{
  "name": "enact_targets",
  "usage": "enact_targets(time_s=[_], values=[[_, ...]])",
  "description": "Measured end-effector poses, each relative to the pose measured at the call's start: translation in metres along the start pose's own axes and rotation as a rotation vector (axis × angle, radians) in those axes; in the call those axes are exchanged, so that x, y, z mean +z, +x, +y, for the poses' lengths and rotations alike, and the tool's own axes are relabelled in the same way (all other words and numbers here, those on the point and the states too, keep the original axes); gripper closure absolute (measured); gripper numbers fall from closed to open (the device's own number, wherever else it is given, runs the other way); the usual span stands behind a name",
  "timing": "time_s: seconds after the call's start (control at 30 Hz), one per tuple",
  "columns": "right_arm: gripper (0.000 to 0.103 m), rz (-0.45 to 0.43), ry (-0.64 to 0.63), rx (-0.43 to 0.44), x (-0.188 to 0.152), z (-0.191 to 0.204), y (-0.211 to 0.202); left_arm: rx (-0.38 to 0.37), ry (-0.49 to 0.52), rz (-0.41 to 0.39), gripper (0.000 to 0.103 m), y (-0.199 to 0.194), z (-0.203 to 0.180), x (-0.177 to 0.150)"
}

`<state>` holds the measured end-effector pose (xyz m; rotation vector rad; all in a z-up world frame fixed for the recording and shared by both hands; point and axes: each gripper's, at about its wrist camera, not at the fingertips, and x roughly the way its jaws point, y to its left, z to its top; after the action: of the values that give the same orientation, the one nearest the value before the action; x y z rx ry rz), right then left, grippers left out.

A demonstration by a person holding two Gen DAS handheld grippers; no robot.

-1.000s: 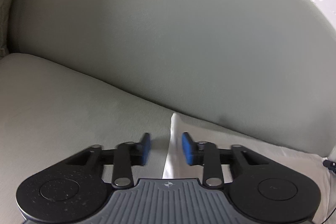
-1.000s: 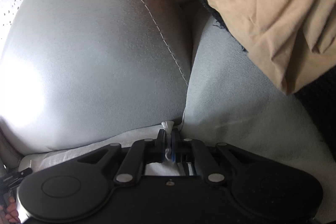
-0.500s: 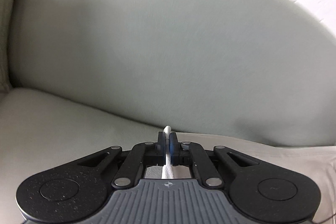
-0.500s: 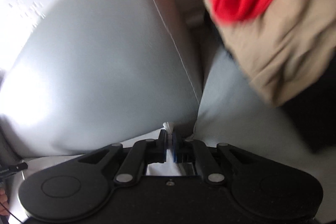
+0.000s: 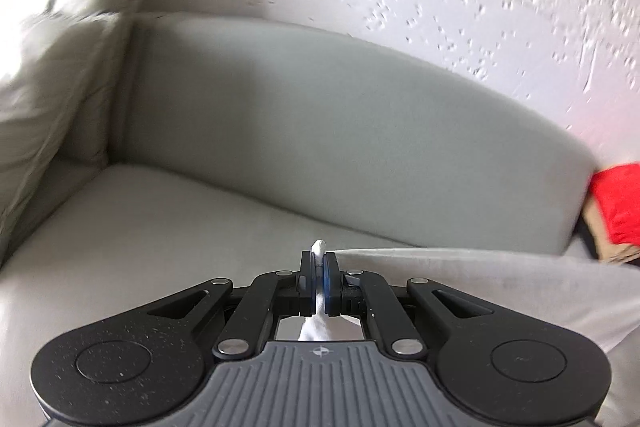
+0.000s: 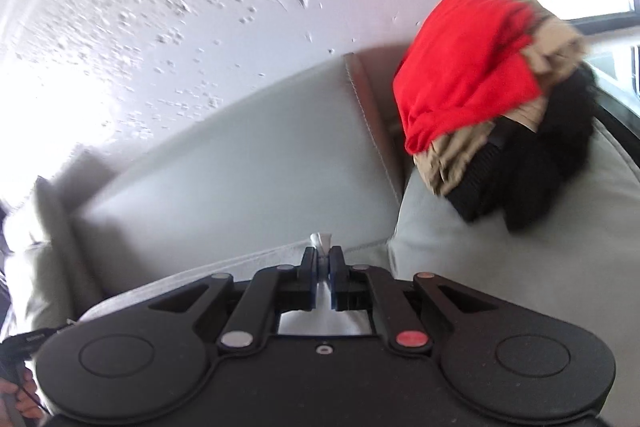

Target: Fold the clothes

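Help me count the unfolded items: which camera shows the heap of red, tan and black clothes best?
The right wrist view: the clothes pile is large, red on top, tan and black beneath. The left wrist view catches only a sliver at its right edge.

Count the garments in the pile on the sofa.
3 show: a red one on top, a tan one beneath it, a black one at the bottom, all against the sofa's right end. More may be hidden.

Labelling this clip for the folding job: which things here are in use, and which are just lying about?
In use:
- left gripper, shut on the white garment
- right gripper, shut on the same garment

Lying about:
- red cloth
- tan garment
- black garment
- cushion
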<state>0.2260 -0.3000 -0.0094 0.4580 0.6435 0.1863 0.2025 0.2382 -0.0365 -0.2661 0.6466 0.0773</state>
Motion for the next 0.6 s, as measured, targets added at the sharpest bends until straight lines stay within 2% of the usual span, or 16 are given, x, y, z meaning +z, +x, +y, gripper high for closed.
enact_targets(time_s=[0.03,0.07,0.17,0.27,0.37,0.43,0.6], values=[[0.097,0.004,0.009,-0.002,-0.01,-0.001,-0.014,-0.004,-0.02,0.005,0.101,-0.014,0.006,-0.009],[0.097,0.014,0.014,-0.01,0.01,-0.014,-0.01,-0.001,-0.03,0.016,0.101,-0.021,0.007,-0.02],[0.097,0.066,0.032,-0.053,-0.029,-0.008,-0.061,0.039,-0.015,0.071,0.101,-0.043,0.009,-0.055],[0.097,0.168,0.069,-0.111,-0.074,-0.016,-0.077,0.12,0.058,0.147,0.101,-0.037,0.006,-0.093],[0.097,0.244,0.081,-0.175,-0.105,-0.021,-0.075,0.189,0.159,0.222,0.101,-0.037,-0.005,-0.122],[0.097,0.248,0.072,-0.204,-0.109,-0.02,-0.075,0.204,0.19,0.227,0.1,-0.04,-0.007,-0.132],[0.097,0.185,0.081,-0.2,-0.104,-0.016,-0.1,0.219,0.205,0.222,0.1,-0.052,-0.009,-0.138]])
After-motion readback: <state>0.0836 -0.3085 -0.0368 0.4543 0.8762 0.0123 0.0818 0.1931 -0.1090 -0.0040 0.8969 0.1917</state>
